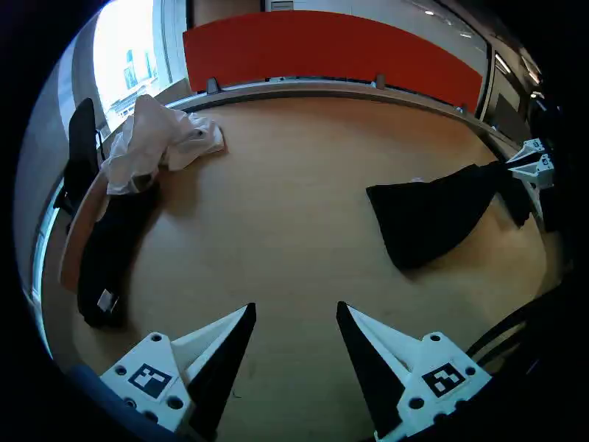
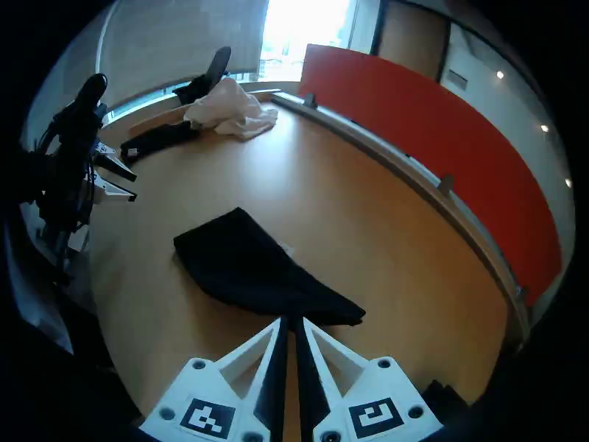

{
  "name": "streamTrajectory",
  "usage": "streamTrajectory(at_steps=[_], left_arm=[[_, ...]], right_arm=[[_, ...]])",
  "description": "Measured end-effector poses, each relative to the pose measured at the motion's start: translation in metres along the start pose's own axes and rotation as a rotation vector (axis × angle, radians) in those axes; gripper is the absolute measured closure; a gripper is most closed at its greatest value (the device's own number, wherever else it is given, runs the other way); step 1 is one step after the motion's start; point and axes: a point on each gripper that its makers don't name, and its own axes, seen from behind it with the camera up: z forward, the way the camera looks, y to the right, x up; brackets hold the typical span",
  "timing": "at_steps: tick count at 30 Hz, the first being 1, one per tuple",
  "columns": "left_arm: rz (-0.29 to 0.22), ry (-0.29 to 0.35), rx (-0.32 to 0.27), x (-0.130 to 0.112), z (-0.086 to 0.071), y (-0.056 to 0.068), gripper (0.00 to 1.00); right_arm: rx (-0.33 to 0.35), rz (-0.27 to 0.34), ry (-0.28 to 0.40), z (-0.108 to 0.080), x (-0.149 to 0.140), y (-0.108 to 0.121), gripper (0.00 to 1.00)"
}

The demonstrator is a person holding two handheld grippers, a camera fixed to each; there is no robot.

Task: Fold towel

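A black towel [image 1: 431,214] [image 2: 250,269] lies bunched on the wooden table [image 1: 294,221] [image 2: 353,214]. My right gripper [image 2: 292,322] is shut on the towel's near edge. In the left gripper view that same gripper [image 1: 534,166] shows at the far right, with one end of the towel drawn up toward it. My left gripper [image 1: 294,308] hovers open over bare table, well to the left of the towel, with nothing between its fingers. In the right gripper view it [image 2: 114,177] sits at the far left, held by a person's dark-sleeved hand.
A heap of white cloth [image 1: 158,140] [image 2: 232,110] and a dark cloth [image 1: 110,250] [image 2: 158,140] lie at the table's far end. A red divider panel [image 1: 331,48] [image 2: 442,147] runs along the back edge. A black chair [image 1: 81,147] stands beyond the table by the window.
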Motion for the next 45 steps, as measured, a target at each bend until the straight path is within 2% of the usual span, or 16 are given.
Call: streamTrajectory(at_steps=[9, 20, 26, 33, 45], left_arm=[[-0.004, 0.005, -0.005, 0.003, -0.001, 0.002, 0.19], [-0.004, 0.006, -0.015, 0.005, 0.0, 0.009, 0.2], [-0.002, 0.011, -0.025, 0.009, -0.002, 0.014, 0.19], [-0.008, 0.016, -0.034, 0.012, -0.004, 0.018, 0.2], [-0.039, 0.021, -0.034, 0.013, -0.013, 0.015, 0.19]], right_arm=[[-0.022, -0.023, 0.015, -0.016, 0.012, 0.008, 0.93], [-0.011, -0.035, -0.001, -0.014, 0.006, 0.004, 0.93], [0.01, -0.053, -0.008, -0.006, 0.006, -0.007, 0.93], [0.055, -0.065, -0.018, 0.013, 0.006, -0.027, 0.93], [0.135, -0.121, -0.038, 0.042, 0.013, -0.061, 0.93]])
